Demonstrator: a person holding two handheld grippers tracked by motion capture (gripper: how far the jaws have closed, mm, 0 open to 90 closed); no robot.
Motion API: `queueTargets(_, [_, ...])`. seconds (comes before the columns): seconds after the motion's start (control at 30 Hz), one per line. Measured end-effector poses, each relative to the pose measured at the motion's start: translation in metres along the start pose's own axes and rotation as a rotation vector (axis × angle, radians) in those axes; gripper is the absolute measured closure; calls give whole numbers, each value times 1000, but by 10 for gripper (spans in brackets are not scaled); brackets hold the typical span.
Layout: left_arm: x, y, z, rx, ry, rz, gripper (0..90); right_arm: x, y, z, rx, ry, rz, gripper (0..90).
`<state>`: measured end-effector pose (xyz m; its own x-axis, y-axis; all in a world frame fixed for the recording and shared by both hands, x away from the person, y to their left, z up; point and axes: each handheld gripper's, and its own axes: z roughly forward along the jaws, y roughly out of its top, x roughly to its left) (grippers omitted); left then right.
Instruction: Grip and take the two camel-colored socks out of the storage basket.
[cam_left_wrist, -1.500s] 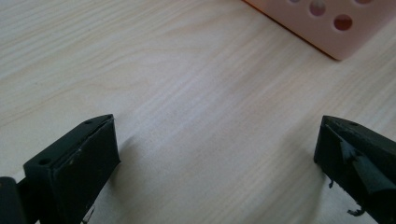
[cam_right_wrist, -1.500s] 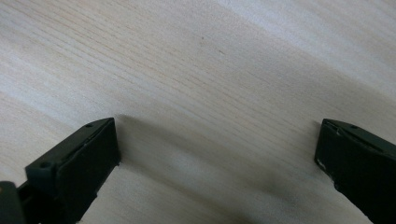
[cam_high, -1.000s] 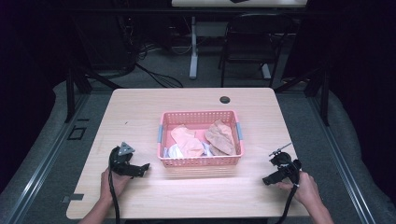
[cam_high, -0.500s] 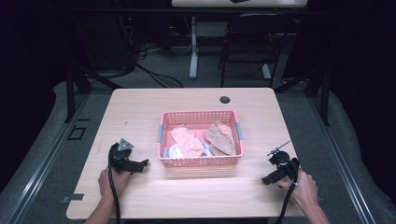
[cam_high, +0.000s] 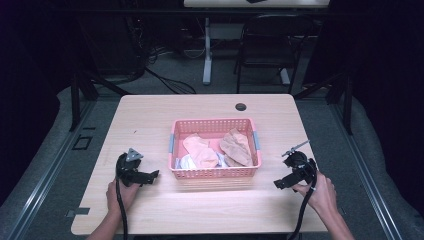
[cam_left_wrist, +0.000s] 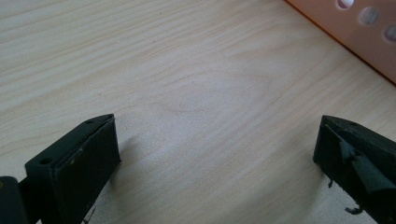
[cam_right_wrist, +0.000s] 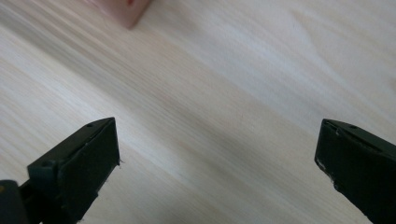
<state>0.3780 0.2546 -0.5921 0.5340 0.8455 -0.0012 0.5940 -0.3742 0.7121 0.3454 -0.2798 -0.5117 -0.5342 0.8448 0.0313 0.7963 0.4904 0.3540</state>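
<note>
Two hands low on table, left gripper (cam_high: 150, 176) wide, right gripper (cam_high: 281, 183) wide, flanking basket (cam_high: 214, 172)

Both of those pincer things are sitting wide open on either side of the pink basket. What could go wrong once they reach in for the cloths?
The cloths lie bunched and overlapping in the pink basket, so open jaws may well pinch two at once. The basket looks light; the left gripper or the right gripper, coming in low, could catch its wall and shove it across the table.
</note>
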Motion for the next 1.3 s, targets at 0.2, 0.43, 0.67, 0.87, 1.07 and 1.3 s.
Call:
queueTargets(0.2, [0,0,0,0,0,0,0,9,11,-12,-39,0,-12,0])
queueTargets(0.43, [0,0,0,2,0,2,0,17,28,-32,-109,11,-31,0])
queueTargets(0.67, [0,0,0,0,0,0,0,26,51,-42,-138,26,-65,0])
queueTargets(0.87, [0,0,0,2,0,2,0,33,72,-45,-146,33,-83,0])
queueTargets(1.07, [0,0,0,2,0,2,0,37,87,-46,-129,33,-104,0])
queueTargets(1.3, [0,0,0,2,0,2,0,49,113,-42,-113,47,-132,0])
